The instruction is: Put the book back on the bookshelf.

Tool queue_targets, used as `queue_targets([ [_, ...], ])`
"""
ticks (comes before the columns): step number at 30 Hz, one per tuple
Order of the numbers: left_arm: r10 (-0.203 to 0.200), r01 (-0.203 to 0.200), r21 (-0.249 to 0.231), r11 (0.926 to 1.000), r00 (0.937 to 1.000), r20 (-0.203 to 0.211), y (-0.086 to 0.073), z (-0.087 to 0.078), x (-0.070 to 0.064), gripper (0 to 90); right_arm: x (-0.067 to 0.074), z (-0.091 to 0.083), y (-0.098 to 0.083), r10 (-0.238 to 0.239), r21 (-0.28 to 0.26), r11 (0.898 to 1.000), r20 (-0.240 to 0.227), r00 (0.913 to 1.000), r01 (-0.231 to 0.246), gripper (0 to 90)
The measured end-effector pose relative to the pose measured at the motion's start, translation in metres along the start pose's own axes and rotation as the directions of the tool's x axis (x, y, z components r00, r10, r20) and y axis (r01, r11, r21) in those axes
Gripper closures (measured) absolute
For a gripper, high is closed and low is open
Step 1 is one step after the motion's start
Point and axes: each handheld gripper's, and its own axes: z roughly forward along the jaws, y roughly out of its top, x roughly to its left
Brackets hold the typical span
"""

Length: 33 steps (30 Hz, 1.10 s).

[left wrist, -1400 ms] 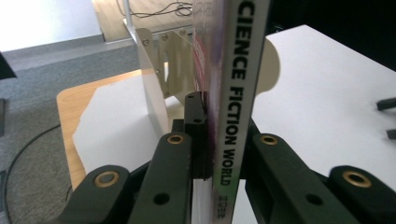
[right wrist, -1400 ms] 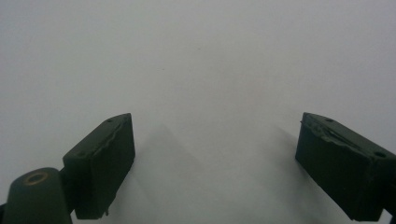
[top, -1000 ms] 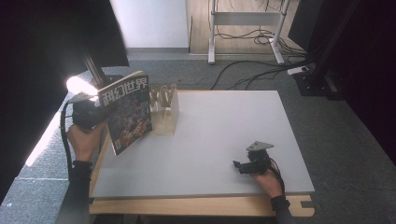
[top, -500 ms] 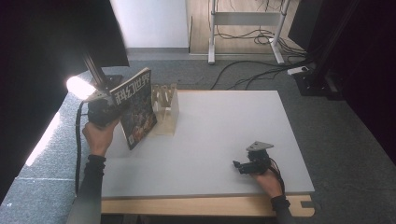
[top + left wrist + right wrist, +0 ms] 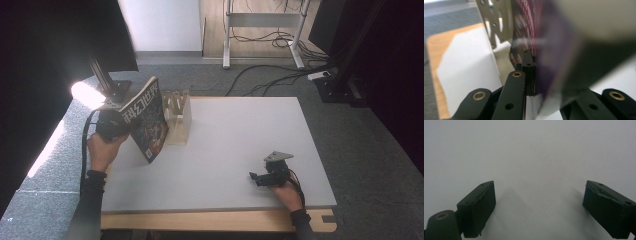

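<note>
On the white tabletop (image 5: 240, 145), near its far left corner, the left gripper (image 5: 111, 124) pinches a magazine (image 5: 147, 120) upright beside the wooden rack (image 5: 178, 116), so I judge the next move slides it into a slot, while the right gripper (image 5: 267, 176) rests spread near the front edge.
</note>
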Motion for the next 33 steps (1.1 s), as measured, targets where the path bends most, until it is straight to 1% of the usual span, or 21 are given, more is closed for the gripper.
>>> queue_targets([
  [3, 0.005, -0.005, -0.014, 0.9999, 0.9988, -0.050, 0.004, 0.006, 0.001, 81.9, 0.000, 0.000, 0.000, 0.004, -0.001, 1.000, -0.001, 1.0000, -0.004, 10.6],
  [4, 0.002, -0.003, -0.020, 0.9998, 0.9983, -0.058, 0.005, 0.008, 0.001, 81.9, 0.000, 0.000, 0.000, 0.005, -0.001, 1.000, -0.002, 1.0000, -0.005, 10.6],
  [8, -0.020, 0.016, -0.053, 0.9985, 0.9971, -0.074, 0.009, 0.017, 0.007, 81.9, -0.001, -0.001, 0.000, 0.010, -0.002, 1.000, -0.010, 0.9999, -0.010, 10.6],
  [9, -0.020, 0.016, -0.053, 0.9985, 0.9971, -0.074, 0.009, 0.017, 0.007, 81.9, -0.001, 0.000, 0.000, 0.009, -0.003, 1.000, -0.010, 0.9999, -0.009, 10.6],
  [12, -0.032, 0.025, -0.077, 0.9967, 0.9956, -0.088, 0.011, 0.022, 0.010, 81.7, -0.001, 0.000, 0.000, 0.007, -0.002, 1.000, -0.008, 0.9999, -0.007, 10.7],
  [14, -0.032, 0.024, -0.081, 0.9964, 0.9954, -0.091, 0.010, 0.022, 0.011, 81.3, -0.001, 0.000, 0.000, 0.006, -0.002, 1.000, -0.007, 1.0000, -0.006, 10.7],
  [15, -0.034, 0.025, -0.088, 0.9958, 0.9941, -0.103, 0.009, 0.022, 0.013, 81.0, -0.001, 0.000, 0.000, 0.007, -0.001, 1.000, -0.006, 1.0000, -0.007, 10.8],
  [16, -0.041, 0.031, -0.095, 0.9950, 0.9937, -0.104, 0.007, 0.022, 0.015, 80.8, -0.001, 0.000, 0.000, 0.005, -0.001, 1.000, -0.004, 1.0000, -0.005, 10.9],
  [18, -0.041, 0.030, -0.102, 0.9943, 0.9933, -0.108, 0.004, 0.021, 0.018, 78.9, 0.000, 0.000, 0.000, 0.001, 0.000, 1.000, 0.003, 1.0000, -0.001, 11.0],
  [19, -0.041, 0.030, -0.102, 0.9943, 0.9933, -0.108, 0.004, 0.021, 0.018, 74.8, 0.000, 0.000, 0.000, 0.001, 0.000, 1.000, 0.003, 1.0000, -0.001, 11.0],
  [20, -0.038, 0.028, -0.109, 0.9937, 0.9951, -0.091, 0.001, 0.022, 0.020, 69.2, 0.001, 0.000, 0.000, -0.004, 0.003, 1.000, 0.009, 1.0000, 0.004, 10.9],
  [21, -0.038, 0.028, -0.109, 0.9937, 0.9951, -0.091, 0.001, 0.022, 0.020, 67.1, 0.001, 0.000, 0.000, -0.003, 0.003, 1.000, 0.008, 1.0000, 0.003, 10.9],
  [22, -0.048, 0.036, -0.139, 0.9896, 0.9952, -0.086, -0.002, 0.021, 0.021, 62.4, 0.001, 0.000, 0.000, -0.003, 0.004, 1.000, 0.008, 1.0000, 0.003, 10.9],
  [23, -0.048, 0.036, -0.139, 0.9896, 0.9952, -0.086, -0.002, 0.021, 0.021, 56.7, 0.001, 0.000, 0.000, -0.004, 0.004, 1.000, 0.009, 0.9999, 0.003, 10.9],
  [24, -0.045, 0.031, -0.145, 0.9889, 0.9945, -0.095, -0.002, 0.020, 0.022, 56.7, 0.001, 0.000, 0.000, -0.004, 0.004, 1.000, 0.009, 0.9999, 0.003, 10.9],
  [25, -0.043, 0.029, -0.144, 0.9892, 0.9945, -0.095, -0.003, 0.019, 0.022, 49.3, 0.001, 0.000, 0.000, -0.005, 0.005, 1.000, 0.009, 0.9999, 0.005, 10.9],
  [26, -0.043, 0.029, -0.144, 0.9892, 0.9945, -0.095, -0.003, 0.019, 0.022, 46.3, 0.001, 0.000, 0.000, -0.005, 0.005, 1.000, 0.009, 0.9999, 0.005, 10.9],
  [27, -0.046, 0.033, -0.154, 0.9876, 0.9955, -0.082, -0.005, 0.016, 0.023, 40.7, 0.001, 0.000, 0.000, -0.005, 0.005, 1.000, 0.010, 0.9999, 0.005, 10.9],
  [29, -0.044, 0.033, -0.170, 0.9850, 0.9971, -0.061, -0.006, 0.013, 0.022, 34.7, 0.001, 0.000, 0.000, -0.006, 0.006, 1.000, 0.010, 0.9999, 0.005, 10.8],
  [31, -0.038, 0.027, -0.180, 0.9834, 0.9977, -0.056, -0.007, 0.010, 0.021, 28.9, 0.001, 0.000, 0.000, -0.006, 0.006, 1.000, 0.010, 0.9999, 0.006, 10.9],
  [33, -0.030, 0.022, -0.187, 0.9821, 0.9987, -0.041, -0.009, 0.006, 0.020, 25.0, 0.001, 0.000, 0.001, -0.006, 0.006, 1.000, 0.010, 0.9999, 0.006, 10.8],
])
